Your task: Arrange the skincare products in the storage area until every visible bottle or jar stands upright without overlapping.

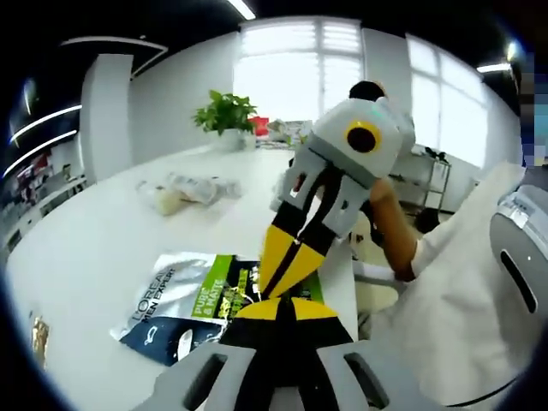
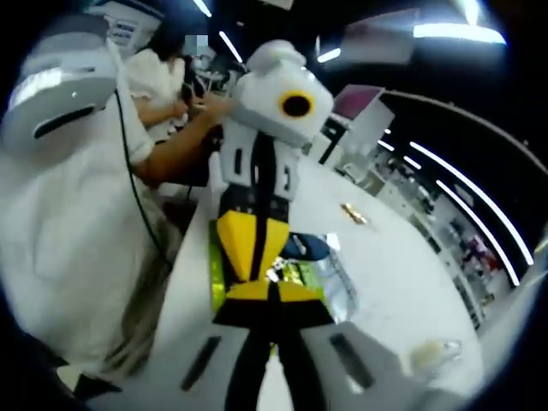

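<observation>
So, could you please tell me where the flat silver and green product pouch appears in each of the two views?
Left gripper view: the flat silver and green product pouch lies on the white table, lower left, partly behind the meeting tool tips.
Right gripper view: it is at centre, mostly hidden behind the yellow-and-black jaws.
Shared landmark: the person's white garment.

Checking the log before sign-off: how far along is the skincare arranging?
Nothing looks done: no bottle or jar stands upright. In hand: both tongs meet tip to tip over the flat silver-and-green L'Oreal pouch on the white table; whether they grip it is unclear. Left: the clear plastic-wrapped items lying further back.
</observation>
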A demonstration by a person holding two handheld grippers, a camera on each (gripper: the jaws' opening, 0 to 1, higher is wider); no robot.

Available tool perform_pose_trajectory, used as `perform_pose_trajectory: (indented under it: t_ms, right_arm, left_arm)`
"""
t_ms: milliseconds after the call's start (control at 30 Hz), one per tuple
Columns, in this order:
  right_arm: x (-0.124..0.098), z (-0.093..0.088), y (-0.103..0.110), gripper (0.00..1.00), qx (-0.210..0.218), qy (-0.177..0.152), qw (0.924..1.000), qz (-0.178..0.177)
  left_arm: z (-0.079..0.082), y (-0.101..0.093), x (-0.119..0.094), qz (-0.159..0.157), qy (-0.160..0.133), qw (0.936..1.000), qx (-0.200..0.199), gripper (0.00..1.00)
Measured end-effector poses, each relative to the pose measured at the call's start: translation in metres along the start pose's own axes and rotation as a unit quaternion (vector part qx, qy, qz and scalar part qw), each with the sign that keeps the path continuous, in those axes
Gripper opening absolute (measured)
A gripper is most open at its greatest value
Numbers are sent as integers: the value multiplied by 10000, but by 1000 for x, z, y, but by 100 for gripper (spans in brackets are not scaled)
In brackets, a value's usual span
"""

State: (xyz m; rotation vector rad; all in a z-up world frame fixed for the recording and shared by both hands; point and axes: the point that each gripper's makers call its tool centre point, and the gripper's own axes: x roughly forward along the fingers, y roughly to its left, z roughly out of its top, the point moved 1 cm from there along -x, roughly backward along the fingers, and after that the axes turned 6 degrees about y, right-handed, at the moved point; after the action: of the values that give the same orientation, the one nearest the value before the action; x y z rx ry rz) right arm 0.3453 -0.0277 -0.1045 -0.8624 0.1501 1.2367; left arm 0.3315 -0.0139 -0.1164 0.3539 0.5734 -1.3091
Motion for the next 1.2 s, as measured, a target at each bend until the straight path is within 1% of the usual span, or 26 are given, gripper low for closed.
perform_pose_trajectory:
  t_ms: [167, 267, 467, 533, 633, 800, 967, 1200]
  right_arm:
    - [-5, 1, 10, 0, 100, -35, 9997, 206]
    - [-7, 0, 11, 0, 241, 17, 9995, 210]
    - [-15, -4, 14, 0, 315, 65, 9991, 259]
    - [-18, -7, 15, 0, 501, 1, 9981, 355]
    - [-22, -12, 13, 0, 1008, -115, 9937, 472]
    - [-23, -13, 12, 0, 963, -63, 9943, 449]
    - [-23, -13, 12, 0, 1040, -52, 9935, 449]
    - [-24, -14, 13, 0, 1082, -53, 9930, 464]
  left_arm:
    - [0, 0, -1, 26, 9, 10000, 16, 3]
    - [0, 0, -1, 21, 7, 10000, -5, 3]
    - [-1, 0, -4, 24, 13, 10000, -28, 4]
    - [-2, 0, -5, 34, 24, 10000, -43, 4]
    - [-3, -1, -9, 59, 45, 9999, -97, 4]
    - [-8, -2, -16, 131, 137, 9998, -76, 5]
    - [-14, -5, -23, 223, 240, 9994, 84, 5]
    - [-17, -5, -26, 265, 285, 9992, 116, 5]
